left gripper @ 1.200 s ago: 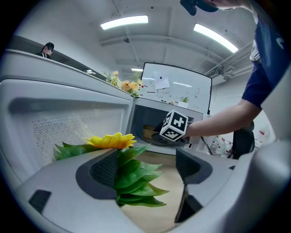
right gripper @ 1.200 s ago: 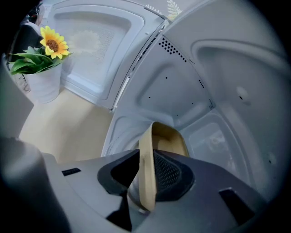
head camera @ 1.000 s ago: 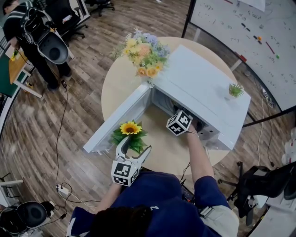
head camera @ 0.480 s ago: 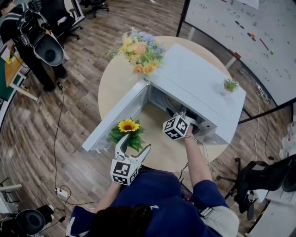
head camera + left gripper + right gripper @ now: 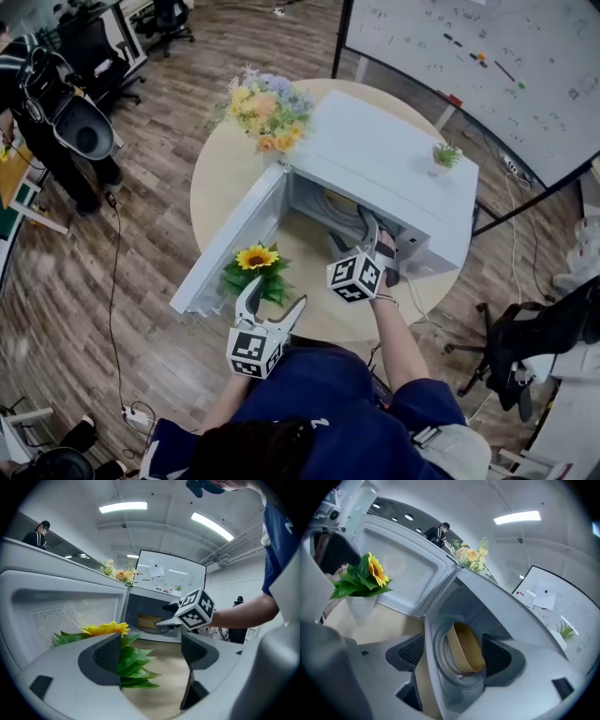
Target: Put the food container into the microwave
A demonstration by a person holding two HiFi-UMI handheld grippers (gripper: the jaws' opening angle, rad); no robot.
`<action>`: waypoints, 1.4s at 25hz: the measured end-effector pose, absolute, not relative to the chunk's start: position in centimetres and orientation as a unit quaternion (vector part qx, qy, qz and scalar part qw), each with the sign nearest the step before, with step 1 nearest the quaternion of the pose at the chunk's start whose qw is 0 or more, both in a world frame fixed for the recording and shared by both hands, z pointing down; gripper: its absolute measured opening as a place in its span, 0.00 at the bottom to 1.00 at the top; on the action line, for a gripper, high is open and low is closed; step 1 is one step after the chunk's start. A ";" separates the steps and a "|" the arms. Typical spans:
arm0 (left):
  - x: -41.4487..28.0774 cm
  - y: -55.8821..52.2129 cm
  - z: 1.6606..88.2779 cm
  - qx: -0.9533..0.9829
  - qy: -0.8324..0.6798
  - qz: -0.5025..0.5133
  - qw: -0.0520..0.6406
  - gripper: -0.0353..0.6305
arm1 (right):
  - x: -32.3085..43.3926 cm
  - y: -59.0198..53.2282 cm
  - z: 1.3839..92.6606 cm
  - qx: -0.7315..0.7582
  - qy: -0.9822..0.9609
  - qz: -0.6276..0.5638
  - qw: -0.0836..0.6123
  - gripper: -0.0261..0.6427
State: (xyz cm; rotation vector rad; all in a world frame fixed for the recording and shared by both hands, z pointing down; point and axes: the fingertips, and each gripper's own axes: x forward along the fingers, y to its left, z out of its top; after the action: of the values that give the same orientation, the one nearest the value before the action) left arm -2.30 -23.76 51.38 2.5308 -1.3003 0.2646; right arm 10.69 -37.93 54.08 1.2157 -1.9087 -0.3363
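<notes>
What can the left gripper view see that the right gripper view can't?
Only the left gripper view shows the right gripper, with its marker cube, and the person's arm. Only the right gripper view shows the sunflower's white pot and the round turntable. Both show the sunflower, the open door and the tan food container sitting inside the microwave.

Tan food container [image 5: 465, 652]; white microwave [image 5: 384, 164]; yellow sunflower [image 5: 256, 258], green leaves [image 5: 275, 287]; beige table [image 5: 223, 178].
</notes>
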 end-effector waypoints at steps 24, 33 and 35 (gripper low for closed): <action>-0.4 -22.0 51.5 0.908 -0.387 0.092 0.128 0.65 | 12.2 -22.4 49.2 0.622 -0.750 -0.035 0.221 0.58; -0.4 -21.4 52.1 0.909 -0.388 0.094 0.122 0.65 | 13.8 -17.5 51.8 0.666 -0.727 0.046 0.159 0.59; -0.3 -21.4 52.2 0.909 -0.387 0.093 0.123 0.65 | 14.0 -17.4 52.1 0.668 -0.724 0.048 0.165 0.59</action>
State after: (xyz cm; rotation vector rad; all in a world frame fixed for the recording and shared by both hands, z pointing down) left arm -0.27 -21.43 52.18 2.6513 -1.1289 0.2724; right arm 14.04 -17.41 52.10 1.9021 -2.0638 0.1357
